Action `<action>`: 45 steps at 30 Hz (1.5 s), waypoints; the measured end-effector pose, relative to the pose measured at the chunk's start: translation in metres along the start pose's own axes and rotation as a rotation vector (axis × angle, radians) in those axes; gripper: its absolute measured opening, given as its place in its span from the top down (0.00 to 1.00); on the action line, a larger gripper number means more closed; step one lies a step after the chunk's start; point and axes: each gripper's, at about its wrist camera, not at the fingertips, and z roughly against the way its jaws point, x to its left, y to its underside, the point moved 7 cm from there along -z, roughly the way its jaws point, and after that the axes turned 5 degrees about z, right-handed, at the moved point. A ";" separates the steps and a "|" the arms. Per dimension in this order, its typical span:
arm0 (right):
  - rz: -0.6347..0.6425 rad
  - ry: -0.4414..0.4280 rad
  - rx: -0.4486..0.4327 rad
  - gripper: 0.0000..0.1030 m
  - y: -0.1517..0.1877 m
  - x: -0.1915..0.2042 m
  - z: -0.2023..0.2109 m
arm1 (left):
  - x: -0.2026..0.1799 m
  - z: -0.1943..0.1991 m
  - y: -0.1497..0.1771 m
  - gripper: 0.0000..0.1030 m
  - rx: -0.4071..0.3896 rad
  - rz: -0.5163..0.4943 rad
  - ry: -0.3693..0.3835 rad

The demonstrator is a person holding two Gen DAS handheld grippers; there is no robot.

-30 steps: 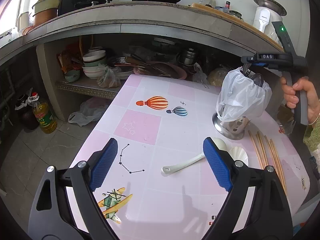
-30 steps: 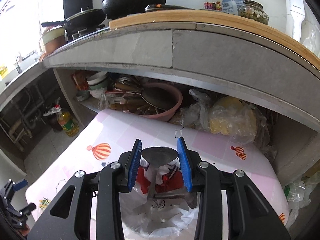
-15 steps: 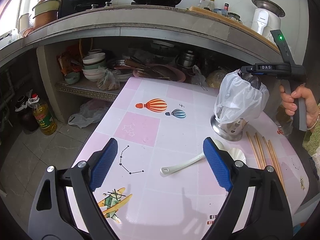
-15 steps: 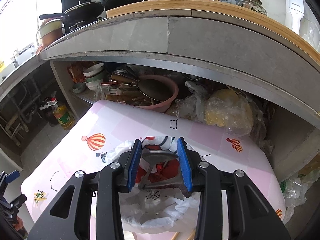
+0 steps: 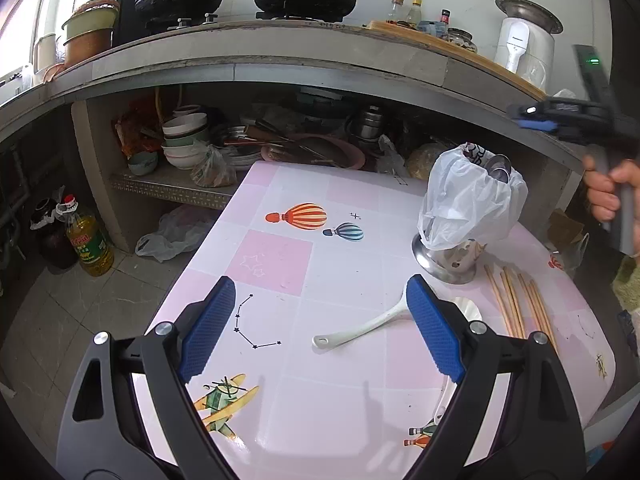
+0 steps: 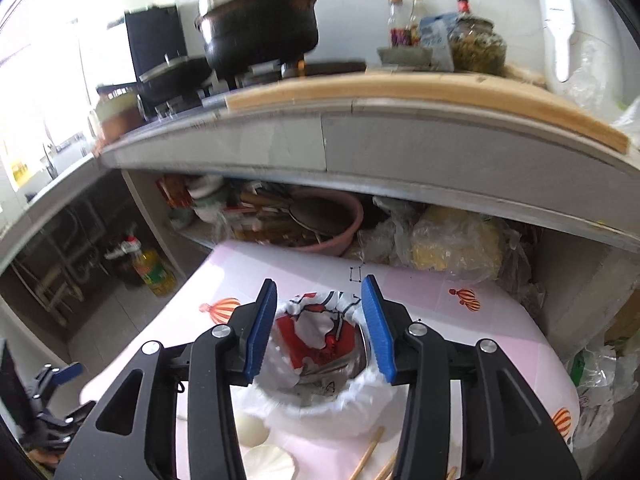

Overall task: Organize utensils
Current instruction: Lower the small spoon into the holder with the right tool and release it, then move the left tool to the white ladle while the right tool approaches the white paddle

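Observation:
A steel utensil holder lined with a white plastic bag (image 5: 468, 208) stands on the pink table (image 5: 304, 392); a metal spoon's bowl (image 5: 498, 168) sticks up from it. My right gripper (image 6: 320, 328) hovers above the holder (image 6: 316, 364), open and empty; it shows at the far right of the left wrist view (image 5: 536, 118). My left gripper (image 5: 316, 332) is open and empty above the near table. A white ladle (image 5: 360, 326) lies beside its right finger, next to a white scalloped spoon (image 5: 468, 308). Several wooden chopsticks (image 5: 520, 300) lie right of the holder.
A concrete counter (image 5: 280, 68) with pots overhangs a shelf of bowls and pans (image 5: 188, 144) behind the table. An oil bottle (image 5: 88, 240) and plastic bags sit on the floor at left. Bagged items (image 6: 456, 244) lie behind the table.
My right gripper has opened and let the metal spoon go into the holder, then risen above it. The left gripper has stayed open and barely moved.

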 end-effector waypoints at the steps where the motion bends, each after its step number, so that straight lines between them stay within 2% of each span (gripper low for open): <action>1: -0.003 -0.003 -0.013 0.56 0.002 0.000 0.009 | -0.001 0.001 0.000 0.19 -0.001 -0.002 0.002; 6: -0.046 -0.009 -0.061 0.54 0.027 -0.004 0.059 | -0.004 -0.002 0.003 0.19 0.012 0.002 0.007; 13: -0.120 0.004 -0.025 0.54 0.097 -0.001 0.095 | -0.016 -0.005 0.007 0.19 0.023 -0.019 0.026; 16: -0.162 -0.006 0.011 0.54 0.127 0.003 0.093 | -0.022 -0.008 0.009 0.19 0.035 -0.029 0.033; 23: -0.224 -0.028 0.161 0.54 0.202 0.032 0.058 | -0.040 -0.020 0.018 0.19 0.072 -0.077 0.054; 26: -0.224 -0.038 0.213 0.54 0.224 0.049 0.043 | -0.046 -0.031 0.024 0.19 0.103 -0.096 0.059; 35: -0.177 -0.051 0.292 0.54 0.257 0.080 0.018 | -0.066 -0.059 0.030 0.19 0.160 -0.143 0.068; 39: -0.173 -0.057 0.309 0.54 0.262 0.076 0.014 | -0.073 -0.070 0.029 0.19 0.166 -0.177 0.060; 45: -0.183 -0.070 0.317 0.54 0.265 0.072 0.011 | -0.073 -0.095 0.032 0.19 0.215 -0.207 0.036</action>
